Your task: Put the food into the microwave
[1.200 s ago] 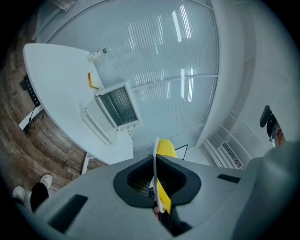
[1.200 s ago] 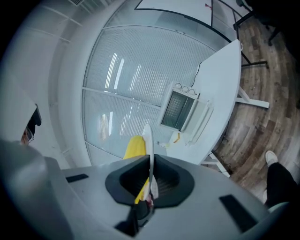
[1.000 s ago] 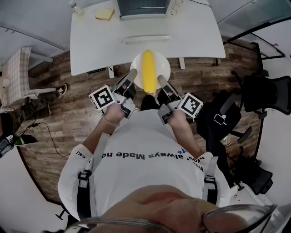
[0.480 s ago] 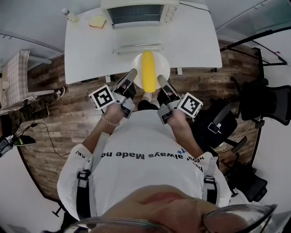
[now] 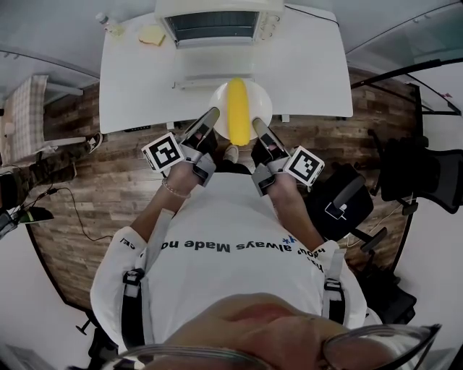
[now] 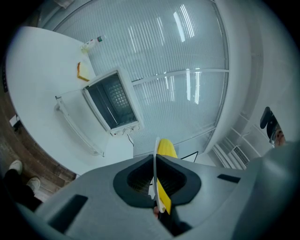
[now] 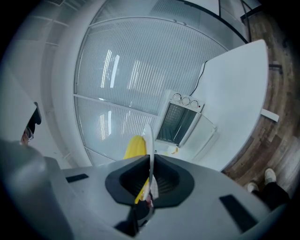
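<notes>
Counts:
- tabletop (image 5: pixel 311 65): 1, white
- microwave (image 5: pixel 219 22): 1, middle of the tabletop's far edge
- door (image 5: pixel 210 72): 1, on the microwave, dropped open
- knobs (image 7: pixel 186 100): 3, in a row on the microwave front
- plate (image 5: pixel 257 97): 1, white, at the tabletop's near edge
- corn cob (image 5: pixel 237 110): 1, on the plate
- claws: 2, left claw (image 5: pixel 211 115) and right claw (image 5: pixel 255 124), one on each side of the plate rim
- marker cubes (image 5: pixel 165 155): 2, one per claw
- bottle (image 5: pixel 108 25): 1, far-left corner of the tabletop
- yellow flat piece (image 5: pixel 152 35): 1, just beside the bottle
- black office chairs (image 5: pixel 423 166): at least 2 on the floor (image 5: pixel 108 173) at right, exact count unclear
</notes>
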`<state>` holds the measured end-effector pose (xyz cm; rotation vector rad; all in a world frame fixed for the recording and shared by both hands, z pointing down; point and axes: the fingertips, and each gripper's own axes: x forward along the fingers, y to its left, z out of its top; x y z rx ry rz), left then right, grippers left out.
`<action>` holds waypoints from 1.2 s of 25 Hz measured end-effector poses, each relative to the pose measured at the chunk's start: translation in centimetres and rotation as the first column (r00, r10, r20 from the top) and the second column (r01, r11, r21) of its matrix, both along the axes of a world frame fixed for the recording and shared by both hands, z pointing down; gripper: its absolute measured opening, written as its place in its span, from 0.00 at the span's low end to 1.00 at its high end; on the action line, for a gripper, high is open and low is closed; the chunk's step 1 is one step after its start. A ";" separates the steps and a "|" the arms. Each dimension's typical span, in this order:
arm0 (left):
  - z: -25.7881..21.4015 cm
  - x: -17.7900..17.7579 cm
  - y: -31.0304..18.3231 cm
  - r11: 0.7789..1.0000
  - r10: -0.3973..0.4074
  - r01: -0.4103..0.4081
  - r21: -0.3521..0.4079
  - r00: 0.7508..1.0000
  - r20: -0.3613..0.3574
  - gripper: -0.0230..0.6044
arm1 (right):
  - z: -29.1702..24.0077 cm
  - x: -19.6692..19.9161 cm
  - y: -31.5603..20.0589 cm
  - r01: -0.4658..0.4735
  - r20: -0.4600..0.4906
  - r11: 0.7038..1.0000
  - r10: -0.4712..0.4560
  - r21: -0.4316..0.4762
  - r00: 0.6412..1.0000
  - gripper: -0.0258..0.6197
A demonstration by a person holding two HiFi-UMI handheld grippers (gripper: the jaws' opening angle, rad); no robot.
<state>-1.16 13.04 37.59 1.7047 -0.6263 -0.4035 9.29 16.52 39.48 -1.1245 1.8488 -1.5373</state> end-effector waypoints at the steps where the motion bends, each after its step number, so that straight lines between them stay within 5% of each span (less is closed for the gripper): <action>1: 0.1 0.1 -0.1 1.000 -0.002 0.002 0.000 1.000 0.006 0.07 | 0.1 0.1 -0.1 0.002 0.005 1.000 -0.002 -0.002 1.000 0.08; 11: 1.6 -0.2 -2.9 0.999 0.006 -0.009 0.038 0.998 0.068 0.07 | 1.0 0.4 -2.7 0.005 0.011 1.000 -0.005 -0.024 1.000 0.08; 16: 1.9 -0.1 -7.6 0.999 -0.014 0.014 -0.033 1.000 -0.005 0.07 | 1.8 -0.1 -7.5 0.000 0.011 0.999 0.000 -0.040 1.000 0.08; 21: 0.9 0.1 -6.6 1.000 -0.023 0.023 -0.010 1.000 -0.007 0.07 | 0.9 0.1 -6.7 0.010 0.010 1.000 -0.010 -0.016 1.000 0.08; 26: 1.5 -1.2 -9.8 1.000 -0.020 0.019 0.018 0.998 0.054 0.07 | 1.0 -0.7 -9.8 0.020 0.003 1.000 -0.020 -0.020 1.000 0.08; 30: 2.0 -2.0 -13.5 0.999 -0.029 0.029 -0.012 0.999 0.019 0.07 | 1.4 -1.8 -13.8 0.031 -0.005 0.999 -0.031 -0.026 1.000 0.08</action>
